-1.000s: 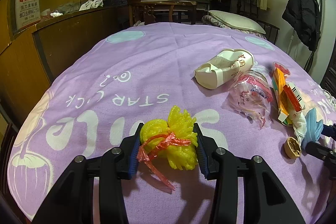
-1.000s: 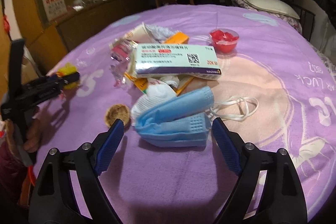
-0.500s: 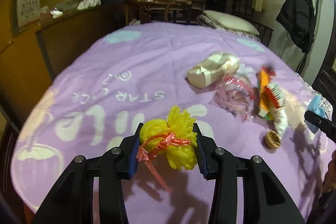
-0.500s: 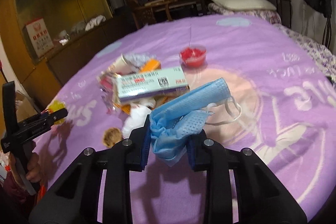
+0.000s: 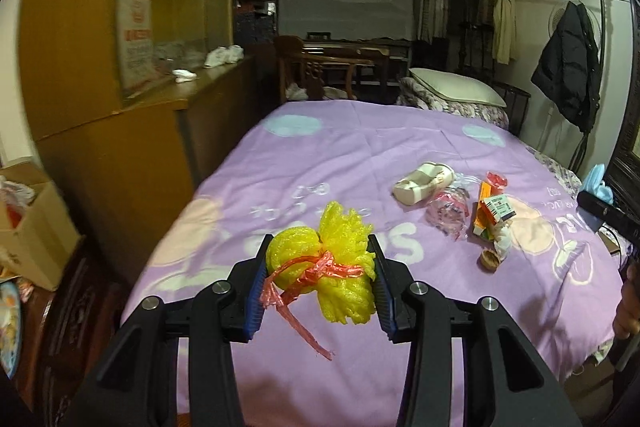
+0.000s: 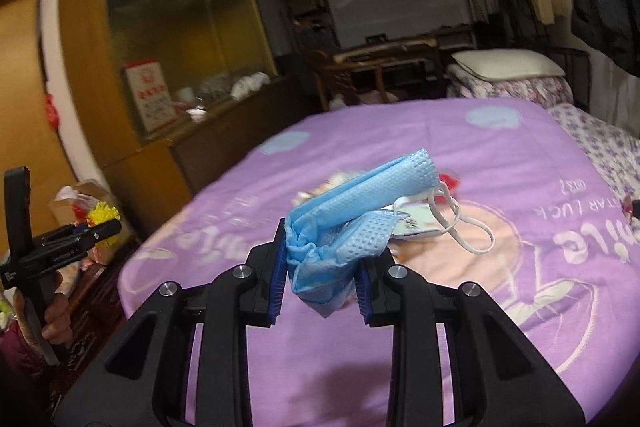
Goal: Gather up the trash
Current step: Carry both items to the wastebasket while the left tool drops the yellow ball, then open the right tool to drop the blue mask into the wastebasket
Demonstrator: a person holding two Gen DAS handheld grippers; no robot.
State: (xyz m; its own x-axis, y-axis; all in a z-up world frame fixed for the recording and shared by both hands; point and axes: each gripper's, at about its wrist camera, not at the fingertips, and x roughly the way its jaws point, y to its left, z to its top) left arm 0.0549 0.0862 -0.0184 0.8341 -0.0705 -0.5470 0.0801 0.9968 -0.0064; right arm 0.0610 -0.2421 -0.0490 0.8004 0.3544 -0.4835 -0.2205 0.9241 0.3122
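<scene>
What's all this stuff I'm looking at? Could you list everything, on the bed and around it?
yellow foam net: one, yellow with a red tie, between the left gripper's pads
face mask: one, blue with white loops, clamped in the right gripper
paper cup: one, white, lying on its side on the bedspread
clear wrapper: one, crumpled, beside the cup
medicine boxes: a few, orange and white, piled right of the wrapper
nut shell: one, brown, near the pile
bedspread: one, purple
cardboard box: one, brown, on the floor left of the bed
pillow: one, white, far end
jacket: one, black, hanging right
left gripper: black, shut
right gripper: black, shut
</scene>
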